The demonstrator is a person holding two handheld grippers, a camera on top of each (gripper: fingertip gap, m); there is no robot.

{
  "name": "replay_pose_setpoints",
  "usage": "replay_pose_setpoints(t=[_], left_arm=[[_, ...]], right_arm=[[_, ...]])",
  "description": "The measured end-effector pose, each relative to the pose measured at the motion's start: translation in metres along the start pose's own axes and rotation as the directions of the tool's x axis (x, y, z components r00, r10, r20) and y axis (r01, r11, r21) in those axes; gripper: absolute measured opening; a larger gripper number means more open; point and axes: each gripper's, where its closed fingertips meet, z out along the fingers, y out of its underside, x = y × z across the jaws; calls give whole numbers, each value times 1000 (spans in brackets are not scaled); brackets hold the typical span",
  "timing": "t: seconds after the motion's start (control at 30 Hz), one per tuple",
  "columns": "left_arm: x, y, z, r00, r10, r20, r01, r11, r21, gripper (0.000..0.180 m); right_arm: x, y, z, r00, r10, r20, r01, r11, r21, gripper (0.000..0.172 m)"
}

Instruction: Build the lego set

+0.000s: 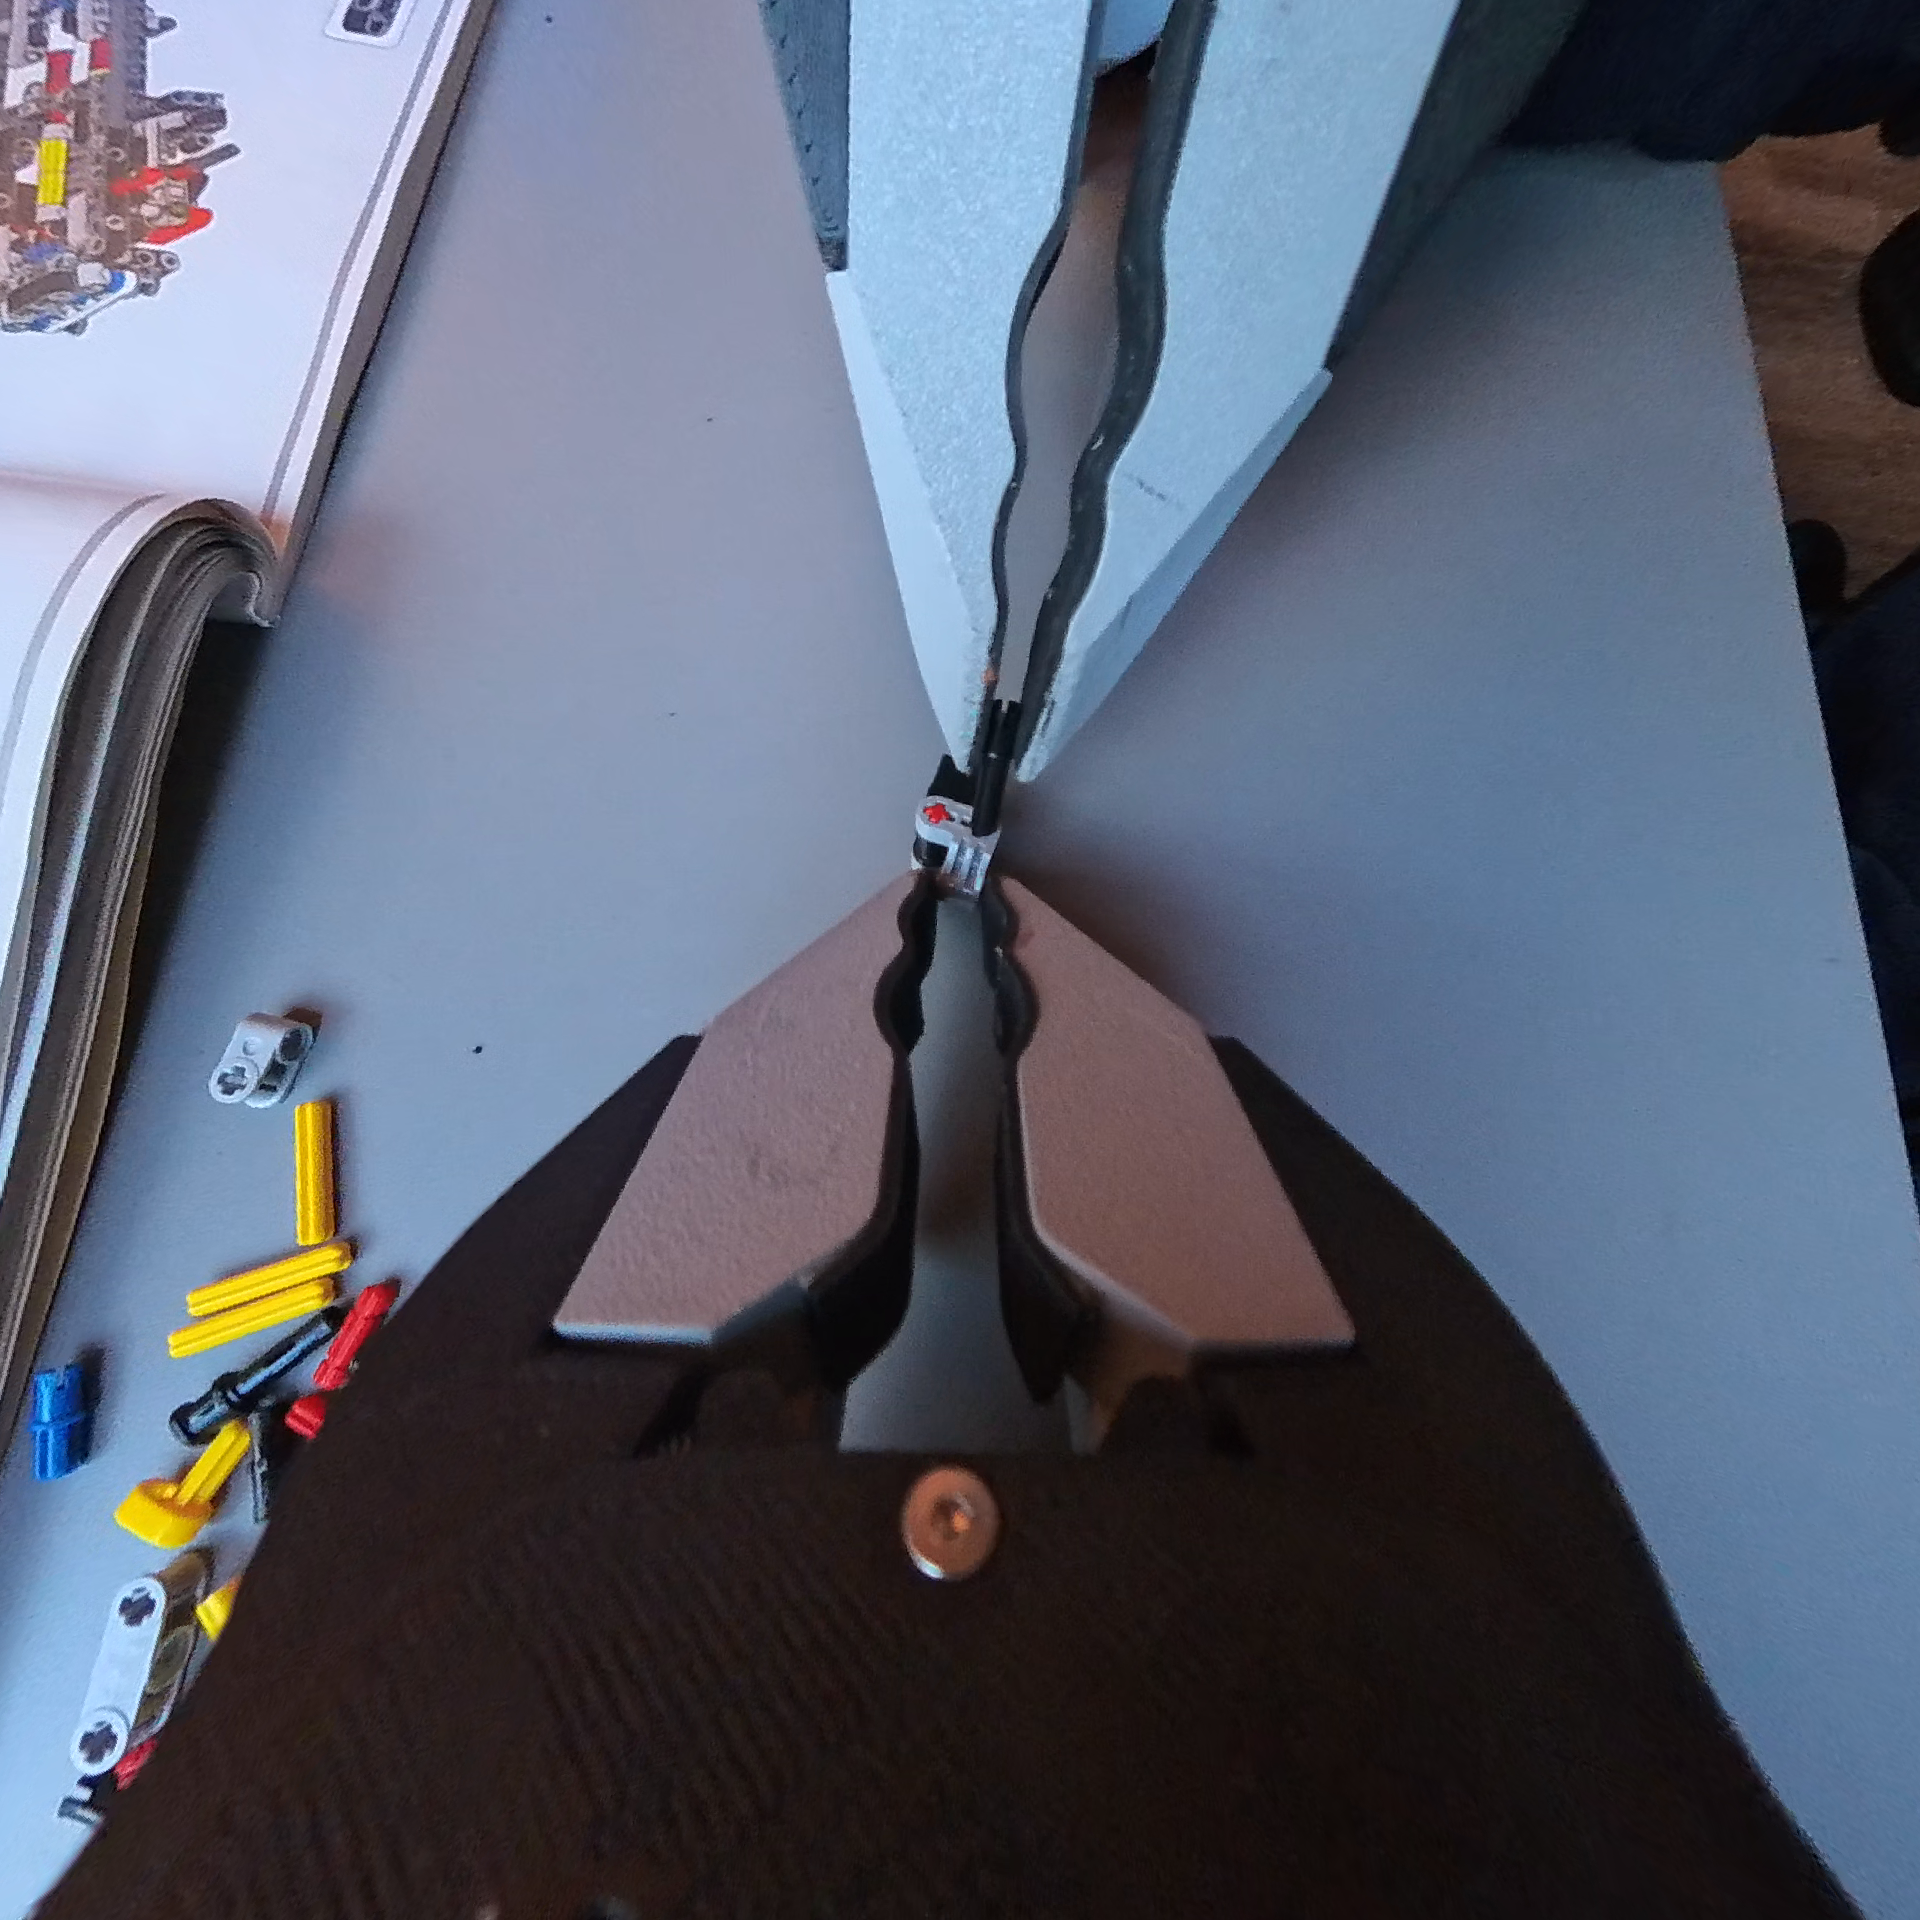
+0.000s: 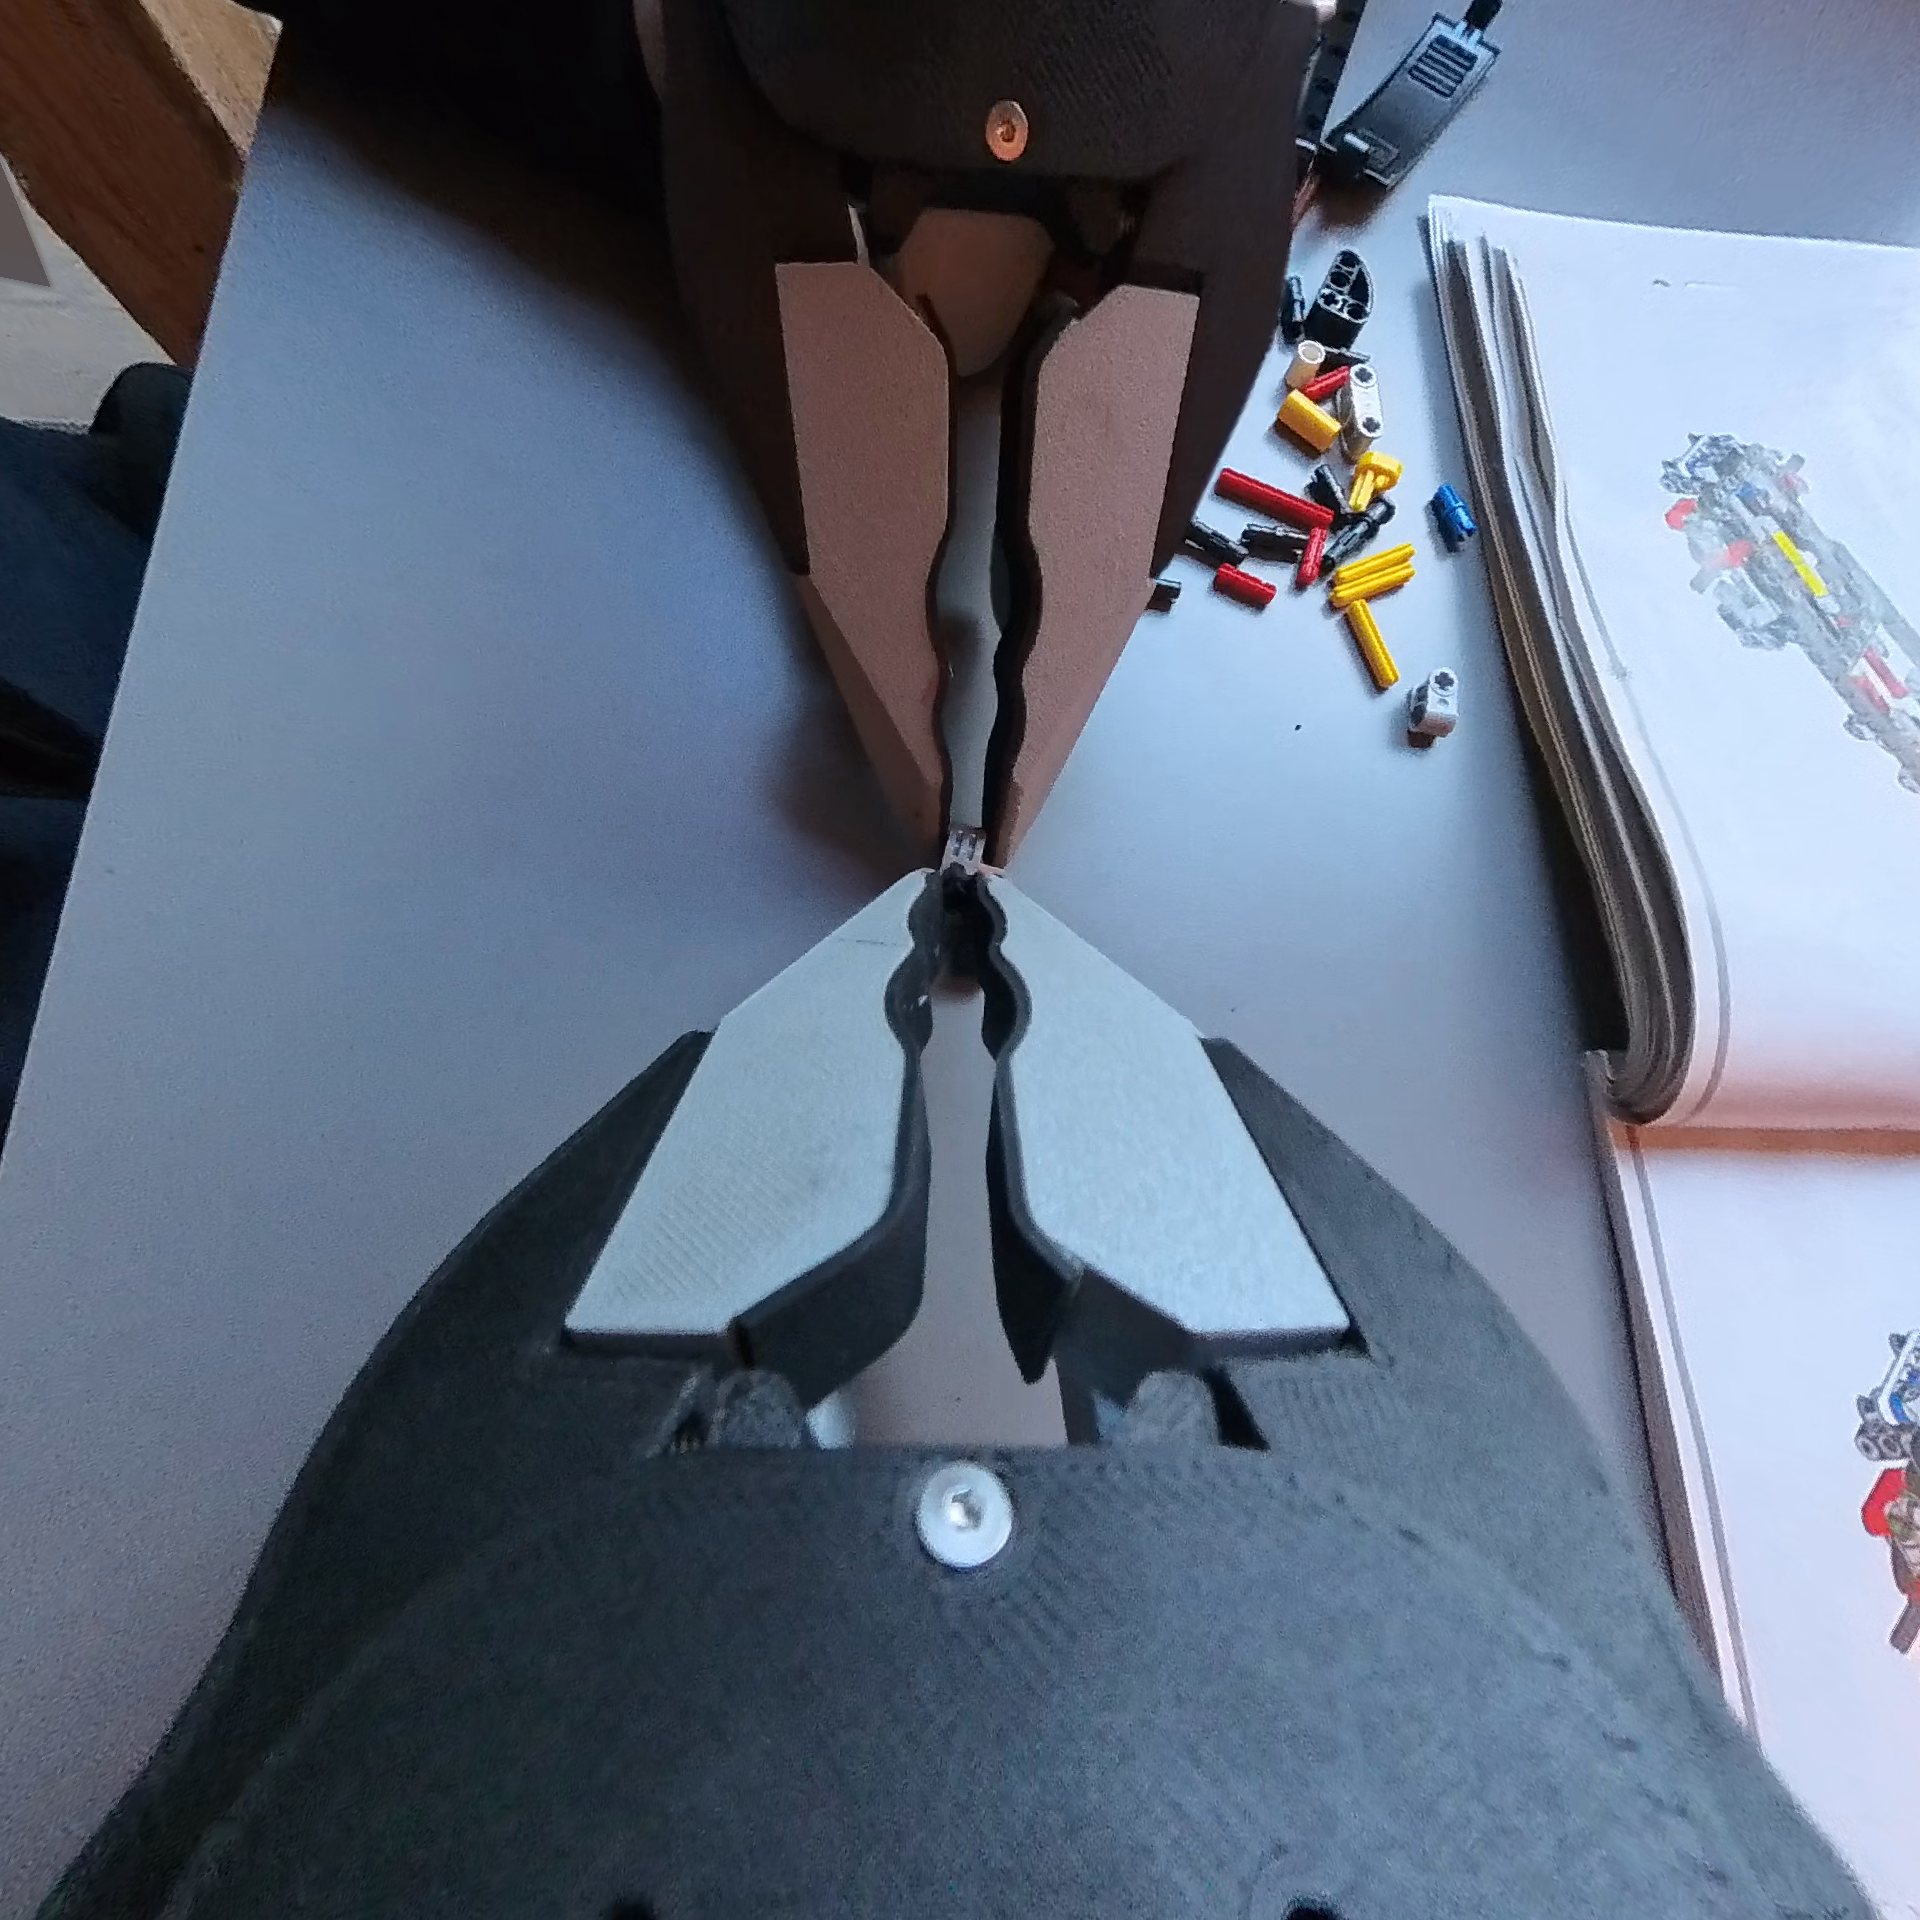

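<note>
Grey connector piece (image 1: 954,844), a small building-toy part with a red cross axle end showing in it, sits clamped at the tips of the left gripper (image 1: 958,881), whose tan fingers (image 1: 790,1122) press on it from both sides above the grey table (image 1: 582,727). Directly beyond it, tip to tip, the right gripper (image 1: 1000,740) with pale grey fingers is closed on a thin black pin (image 1: 992,764), and the pin's lower end meets the connector. In the right wrist view the same meeting shows from the other side: the black pin (image 2: 961,914) is nipped between the wavy dark pads, and the grey connector (image 2: 966,844) lies just past it in the tan jaws of the left gripper (image 2: 966,831).

Farther out on the table lies a loose scatter of parts: yellow axles (image 1: 312,1174), a red axle (image 1: 353,1335), a black pin, a blue pin (image 1: 60,1408), a grey connector (image 1: 262,1058) and a grey two-hole beam (image 1: 130,1662). Beyond them lies an open instruction booklet (image 1: 125,644) with pictures of a model. At the far edge in the right wrist view lies a black handheld device (image 2: 1413,94).
</note>
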Motion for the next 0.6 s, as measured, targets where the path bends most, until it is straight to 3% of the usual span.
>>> replay_pose_setpoints(t=[0.6], left_arm=[[0,-1,2,999,-45,10,45,999,-2,7]], right_arm=[[1,2,-1,995,99,-34,-101,992,-74,1]])
